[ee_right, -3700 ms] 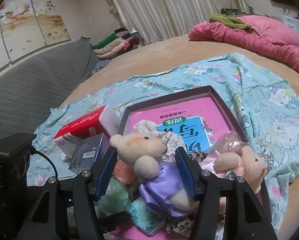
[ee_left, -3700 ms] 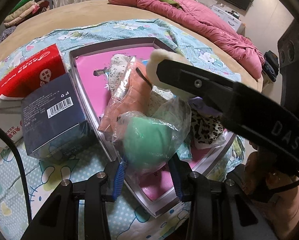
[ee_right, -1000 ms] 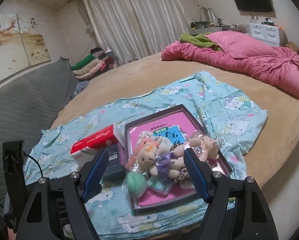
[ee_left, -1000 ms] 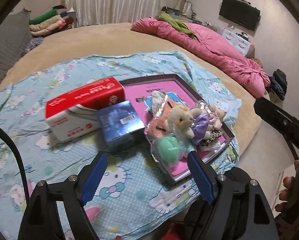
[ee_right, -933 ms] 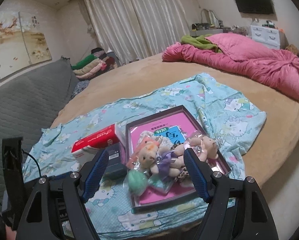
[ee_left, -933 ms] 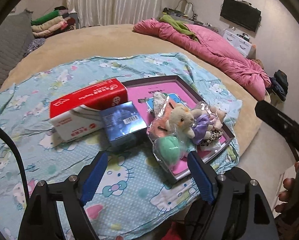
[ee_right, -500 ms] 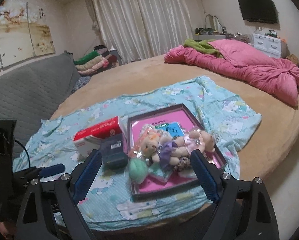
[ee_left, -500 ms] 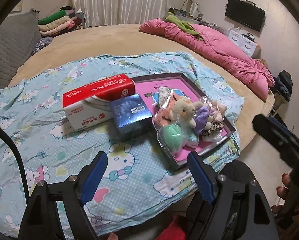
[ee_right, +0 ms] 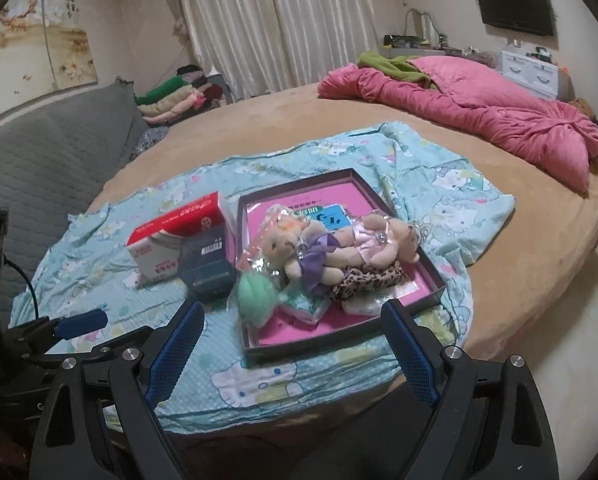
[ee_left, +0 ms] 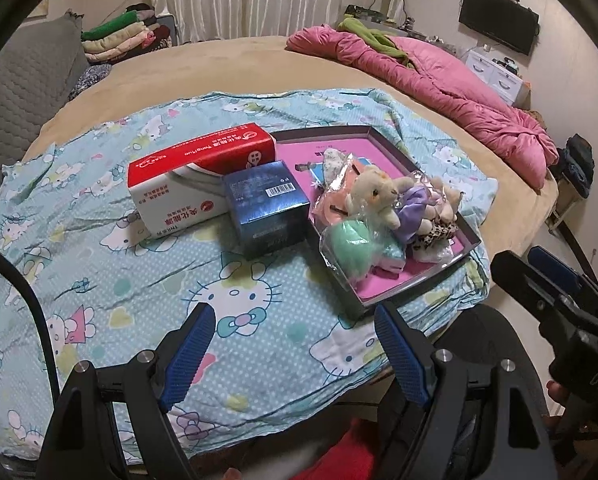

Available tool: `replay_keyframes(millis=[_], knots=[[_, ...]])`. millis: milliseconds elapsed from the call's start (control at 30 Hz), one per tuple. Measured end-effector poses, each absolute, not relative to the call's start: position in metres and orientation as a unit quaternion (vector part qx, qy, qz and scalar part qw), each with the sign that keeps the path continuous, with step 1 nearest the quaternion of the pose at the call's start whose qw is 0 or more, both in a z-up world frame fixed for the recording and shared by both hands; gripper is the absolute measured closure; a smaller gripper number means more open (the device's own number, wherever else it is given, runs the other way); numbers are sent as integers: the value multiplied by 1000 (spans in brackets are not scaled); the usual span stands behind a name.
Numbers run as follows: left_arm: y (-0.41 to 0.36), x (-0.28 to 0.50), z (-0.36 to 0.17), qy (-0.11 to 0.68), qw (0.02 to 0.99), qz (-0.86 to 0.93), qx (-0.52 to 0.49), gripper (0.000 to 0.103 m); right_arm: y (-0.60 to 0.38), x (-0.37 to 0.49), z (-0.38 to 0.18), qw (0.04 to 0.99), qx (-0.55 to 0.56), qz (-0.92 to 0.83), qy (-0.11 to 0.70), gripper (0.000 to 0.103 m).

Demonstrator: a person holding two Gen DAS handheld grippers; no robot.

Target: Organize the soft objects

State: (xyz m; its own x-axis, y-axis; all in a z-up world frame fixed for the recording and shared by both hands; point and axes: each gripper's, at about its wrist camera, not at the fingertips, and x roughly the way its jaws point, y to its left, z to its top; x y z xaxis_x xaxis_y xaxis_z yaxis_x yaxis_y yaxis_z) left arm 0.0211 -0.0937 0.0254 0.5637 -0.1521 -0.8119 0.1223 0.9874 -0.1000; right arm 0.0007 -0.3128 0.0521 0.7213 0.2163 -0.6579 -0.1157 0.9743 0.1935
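Observation:
A dark shallow box with a pink bottom (ee_left: pixel 403 292) (ee_right: pixel 339 342) lies on the Hello Kitty sheet. Soft things are piled in it: a green ball in clear wrap (ee_left: pixel 349 242) (ee_right: pixel 255 290), a cream bear in a purple dress (ee_left: pixel 375 192) (ee_right: pixel 287 246), a pink-dressed bear (ee_right: pixel 383 240), an orange wrapped toy (ee_left: pixel 331 208) and a leopard-print piece (ee_right: pixel 369 278). My left gripper (ee_left: pixel 295 354) is open and empty, well back from the box. My right gripper (ee_right: pixel 293 350) is open and empty, also back from the box.
A red and white tissue box (ee_left: pixel 195 178) (ee_right: pixel 171 240) and a dark blue carton (ee_left: pixel 265 204) (ee_right: pixel 207 266) stand left of the box. A pink quilt (ee_left: pixel 439 80) lies far right. Folded clothes (ee_right: pixel 175 96) are stacked at the back. The bed edge drops off near the grippers.
Both grippers have let go of their toys and drawn back and up from the box. The green ball and the purple-dressed bear now lie in the box.

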Motion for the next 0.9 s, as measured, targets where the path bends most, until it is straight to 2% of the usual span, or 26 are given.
replay_keyframes(millis=[900], knots=[[-96,24,16,470,880,-67,-5,22,-313,5,43,918,70,83,382,12]])
